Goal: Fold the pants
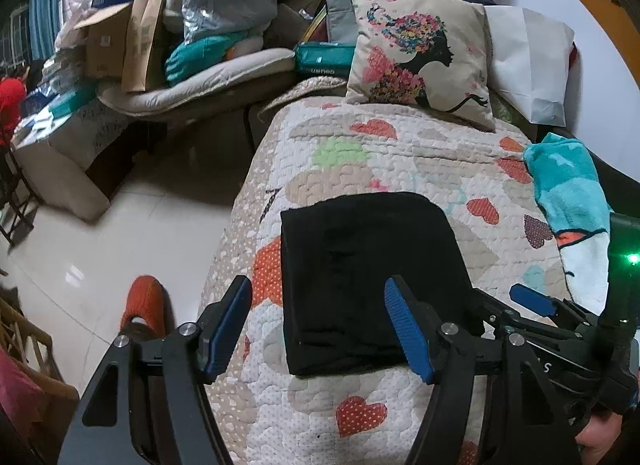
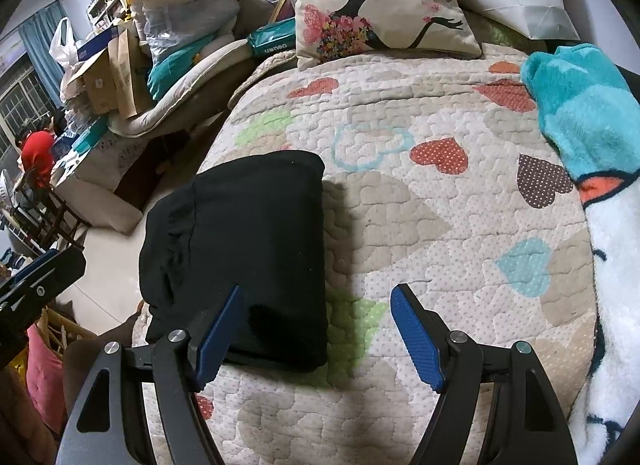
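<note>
The black pants lie folded into a compact rectangle on the heart-patterned quilt. They also show in the right wrist view, left of centre. My left gripper is open and empty, hovering over the near edge of the pants. My right gripper is open and empty, above the near right corner of the pants. The right gripper also shows in the left wrist view, just right of the pants. Part of the left gripper's body shows at the left edge of the right wrist view.
A printed cushion and a white bag sit at the far end of the bed. A teal and white plush blanket lies along the right side. Boxes and bags pile on the left beyond tiled floor.
</note>
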The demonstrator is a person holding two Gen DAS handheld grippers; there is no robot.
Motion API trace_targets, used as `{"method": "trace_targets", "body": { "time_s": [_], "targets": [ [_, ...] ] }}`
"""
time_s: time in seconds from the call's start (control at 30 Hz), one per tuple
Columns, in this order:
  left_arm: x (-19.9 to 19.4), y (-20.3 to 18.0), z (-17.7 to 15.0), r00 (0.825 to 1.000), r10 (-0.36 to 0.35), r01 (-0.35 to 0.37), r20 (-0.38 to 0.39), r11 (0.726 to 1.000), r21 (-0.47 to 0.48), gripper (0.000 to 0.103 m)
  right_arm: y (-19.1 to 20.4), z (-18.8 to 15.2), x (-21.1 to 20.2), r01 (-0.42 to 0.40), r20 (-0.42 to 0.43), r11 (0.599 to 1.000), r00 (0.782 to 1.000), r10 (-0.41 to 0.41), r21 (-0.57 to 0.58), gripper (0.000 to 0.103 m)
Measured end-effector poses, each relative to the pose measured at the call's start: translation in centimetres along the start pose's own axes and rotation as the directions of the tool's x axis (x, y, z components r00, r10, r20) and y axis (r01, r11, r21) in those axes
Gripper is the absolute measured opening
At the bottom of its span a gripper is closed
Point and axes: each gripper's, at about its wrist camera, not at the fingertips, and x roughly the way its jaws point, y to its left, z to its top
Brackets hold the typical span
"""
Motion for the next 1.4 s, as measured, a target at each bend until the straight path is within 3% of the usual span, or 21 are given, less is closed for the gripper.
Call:
{"method": "trace_targets", "body": {
  "time_s": [0.23,0.4,0.63,0.77,1.0,1.1,1.13,1.2,1.27,1.4],
  "targets": [
    [3.3,3.1,0.6,0.986,-0.122,0.106,-0.112,0.984,-0.141,0.068,-0.3,0.6,-0.1,-0.017,0.002,1.0,1.0,0.017,0.017,0.081],
    [7.0,4.7,1.6,0.96,-0.216,0.176,-0.177,0.96,-0.216,0.068,-0.8,3.3,-0.4,-0.059,-0.007,0.997,0.998,0.06,0.041,0.081],
    [11.5,6.0,1.1,0.915,-0.328,0.253,-0.235,0.92,-0.301,0.068,-2.0,6.0,3.3,-0.135,-0.126,0.984,0.981,0.149,0.112,0.083],
    [13.7,6.3,0.3,0.896,-0.355,0.269,-0.267,0.911,-0.311,0.068,-2.7,6.3,6.5,-0.186,-0.176,0.971,0.961,0.212,0.153,0.083],
    [15.7,7.2,0.0,0.864,-0.445,0.334,-0.235,0.856,-0.395,0.086,-3.2,5.7,10.8,-0.34,-0.197,0.896,0.894,0.402,0.284,0.083],
    [15.7,6.6,0.1,0.864,-0.45,0.346,-0.226,0.857,-0.382,0.088,-3.0,5.6,12.0,-0.388,-0.177,0.874,0.876,0.449,0.294,0.083],
    [15.5,6.2,0.2,0.856,-0.465,0.365,-0.225,0.853,-0.373,0.084,-3.0,5.5,12.2,-0.398,-0.167,0.869,0.874,0.457,0.295,0.084],
    [15.2,5.2,0.3,0.854,-0.46,0.37,-0.245,0.866,-0.336,0.052,-2.9,5.4,12.3,-0.417,-0.144,0.859,0.87,0.472,0.298,0.084],
    [14.9,4.5,0.5,0.861,-0.438,0.359,-0.258,0.883,-0.302,0.041,-2.3,5.4,12.4,-0.439,-0.155,0.847,0.853,0.498,0.3,0.06],
    [13.4,3.9,1.5,0.874,-0.421,0.349,-0.242,0.891,-0.289,0.035,-1.4,5.7,10.9,-0.423,-0.146,0.872,0.873,0.465,0.245,0.045]
  ]
}}
